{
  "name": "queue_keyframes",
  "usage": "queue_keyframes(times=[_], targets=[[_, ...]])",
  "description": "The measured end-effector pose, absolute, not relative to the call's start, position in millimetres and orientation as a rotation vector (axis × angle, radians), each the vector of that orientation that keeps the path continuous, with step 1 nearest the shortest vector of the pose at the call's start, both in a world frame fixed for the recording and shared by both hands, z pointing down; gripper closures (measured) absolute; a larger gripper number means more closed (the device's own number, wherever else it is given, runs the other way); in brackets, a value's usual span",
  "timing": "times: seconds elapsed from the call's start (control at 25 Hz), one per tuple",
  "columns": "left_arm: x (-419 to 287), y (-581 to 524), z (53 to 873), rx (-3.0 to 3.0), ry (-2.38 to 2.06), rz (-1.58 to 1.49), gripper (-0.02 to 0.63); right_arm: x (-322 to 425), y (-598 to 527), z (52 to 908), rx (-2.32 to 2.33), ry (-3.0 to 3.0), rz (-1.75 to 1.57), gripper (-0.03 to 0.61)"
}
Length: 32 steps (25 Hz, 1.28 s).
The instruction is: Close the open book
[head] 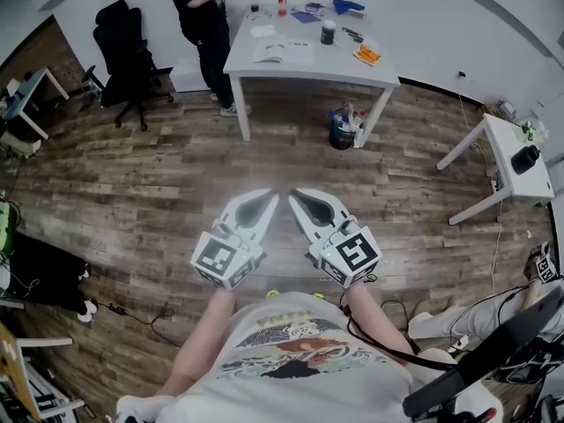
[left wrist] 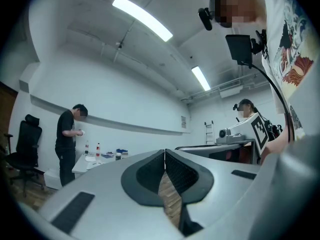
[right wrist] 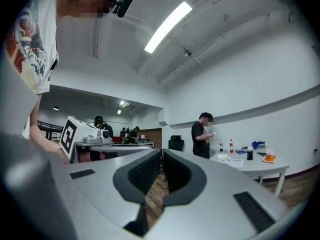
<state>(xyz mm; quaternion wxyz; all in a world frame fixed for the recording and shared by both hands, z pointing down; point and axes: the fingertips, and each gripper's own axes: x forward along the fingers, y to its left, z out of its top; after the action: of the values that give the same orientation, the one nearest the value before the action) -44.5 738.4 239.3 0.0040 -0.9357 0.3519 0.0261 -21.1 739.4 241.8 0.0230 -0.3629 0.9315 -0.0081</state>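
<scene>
The open book [head: 284, 52] lies flat on the white table [head: 264, 67] at the far side of the room; the right gripper view shows the book [right wrist: 235, 163] as pale pages on that table. Both grippers hang level over the wooden floor, close to my body and well short of the table. My left gripper [head: 270, 196] is shut with nothing between its pads, the tips meeting in the left gripper view [left wrist: 165, 152]. My right gripper [head: 295, 193] is shut and holds nothing, its tips together [right wrist: 161, 152]. The two sets of tips nearly touch each other.
A person in black [head: 201, 16] stands at the table's left end. On the table are bottles [head: 282, 2], a black cup [head: 328, 32] and an orange item [head: 367, 55]. A bin [head: 344, 130] stands under it. An office chair [head: 123, 60] is left, another white table [head: 511, 161] right.
</scene>
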Motion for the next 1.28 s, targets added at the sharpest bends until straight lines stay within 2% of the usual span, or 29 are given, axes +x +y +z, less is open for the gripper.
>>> queue_keyframes(times=[0.68,1.28], targets=[[-72.9,732.4,256.3,-2.953,1.109,0.074,0.6,-37.2,728.6,263.7,-1.18,2.921,-0.083,0.555],[-35.6,650.3,270.5,-2.966,1.103,0.011,0.6,-13.5,635.0,275.7,-1.105,2.952,-0.12,0.555]])
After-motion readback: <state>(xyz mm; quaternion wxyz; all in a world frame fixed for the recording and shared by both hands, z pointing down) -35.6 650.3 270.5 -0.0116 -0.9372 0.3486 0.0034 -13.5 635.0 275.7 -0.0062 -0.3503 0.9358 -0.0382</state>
